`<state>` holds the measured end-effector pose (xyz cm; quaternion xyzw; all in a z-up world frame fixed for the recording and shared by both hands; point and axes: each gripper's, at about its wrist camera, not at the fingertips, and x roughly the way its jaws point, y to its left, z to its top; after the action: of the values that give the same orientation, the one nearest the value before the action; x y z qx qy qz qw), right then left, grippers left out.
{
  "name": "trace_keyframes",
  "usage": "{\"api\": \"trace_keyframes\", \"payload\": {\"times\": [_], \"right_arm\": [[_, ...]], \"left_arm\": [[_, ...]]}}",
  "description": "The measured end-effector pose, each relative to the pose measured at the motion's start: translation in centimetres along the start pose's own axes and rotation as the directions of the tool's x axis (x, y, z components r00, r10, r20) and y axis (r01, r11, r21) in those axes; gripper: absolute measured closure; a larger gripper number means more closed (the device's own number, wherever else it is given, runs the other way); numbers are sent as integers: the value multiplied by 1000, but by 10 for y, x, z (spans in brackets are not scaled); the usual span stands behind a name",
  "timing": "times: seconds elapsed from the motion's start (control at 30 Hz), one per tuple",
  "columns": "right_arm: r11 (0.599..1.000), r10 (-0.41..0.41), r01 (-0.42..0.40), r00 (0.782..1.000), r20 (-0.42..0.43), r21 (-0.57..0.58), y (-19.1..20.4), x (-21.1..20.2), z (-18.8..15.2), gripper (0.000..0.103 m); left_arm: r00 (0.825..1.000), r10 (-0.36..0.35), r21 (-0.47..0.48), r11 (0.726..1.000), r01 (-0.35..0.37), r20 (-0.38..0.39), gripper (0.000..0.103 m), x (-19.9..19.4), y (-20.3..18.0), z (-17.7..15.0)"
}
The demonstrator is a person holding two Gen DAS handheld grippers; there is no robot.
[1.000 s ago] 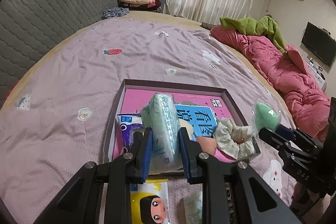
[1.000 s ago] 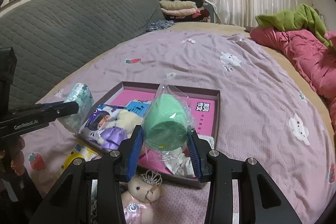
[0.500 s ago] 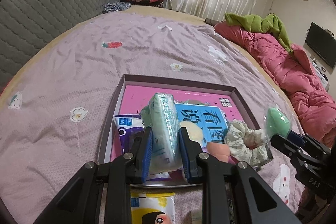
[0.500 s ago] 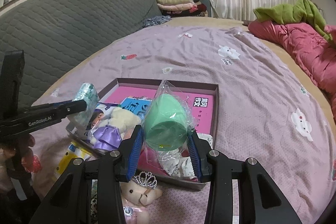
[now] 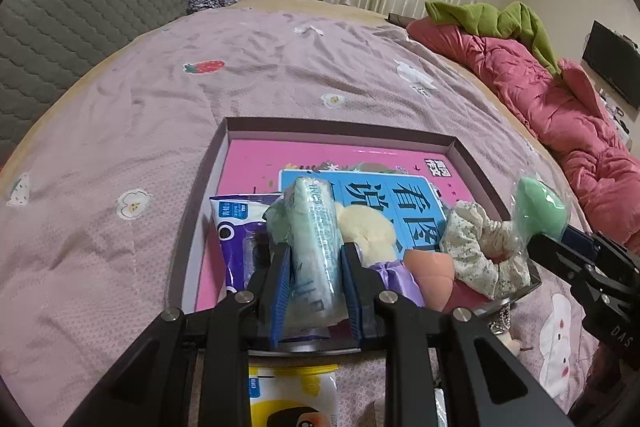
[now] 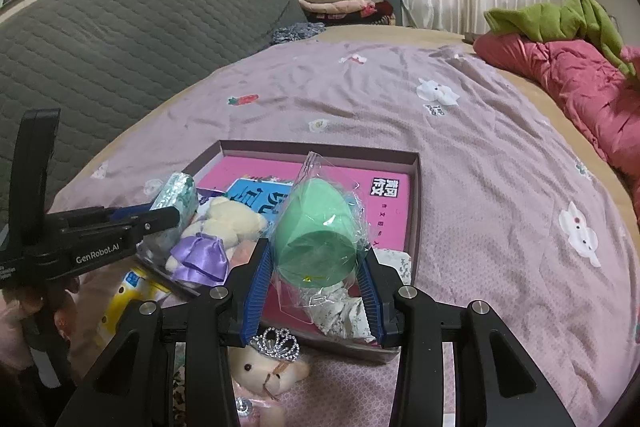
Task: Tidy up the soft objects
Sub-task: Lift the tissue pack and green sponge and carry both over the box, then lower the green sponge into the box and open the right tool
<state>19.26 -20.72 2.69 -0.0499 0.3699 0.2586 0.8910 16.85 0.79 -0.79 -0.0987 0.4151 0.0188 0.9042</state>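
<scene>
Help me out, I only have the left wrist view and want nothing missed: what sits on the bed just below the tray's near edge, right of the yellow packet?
Observer: A small teddy bear wearing a silver crown, outside the tray.
Operator: What do the right tongs hold?
Observer: The right tongs pinch a green egg-shaped sponge inside a clear bag.
Operator: Is the cream bear in the tray dressed?
Observer: Yes, the cream bear wears a purple satin dress.

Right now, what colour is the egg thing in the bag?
Mint green egg sponge, clearest in the right wrist view.
</scene>
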Motion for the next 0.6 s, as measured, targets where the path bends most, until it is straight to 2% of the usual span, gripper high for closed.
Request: {"api": "trace_keyframes", "payload": {"times": [0.3, 0.6], "right_arm": [[1000, 2, -2, 1000, -27, -9, 4, 11, -2, 60], [1000, -18, 16, 994, -111, -25, 6, 33, -9, 60]], "left_arm": [[1000, 2, 39, 999, -2, 0, 77, 4, -6, -4], [999, 40, 109, 993, -40, 2, 77, 5, -18, -7]]}}
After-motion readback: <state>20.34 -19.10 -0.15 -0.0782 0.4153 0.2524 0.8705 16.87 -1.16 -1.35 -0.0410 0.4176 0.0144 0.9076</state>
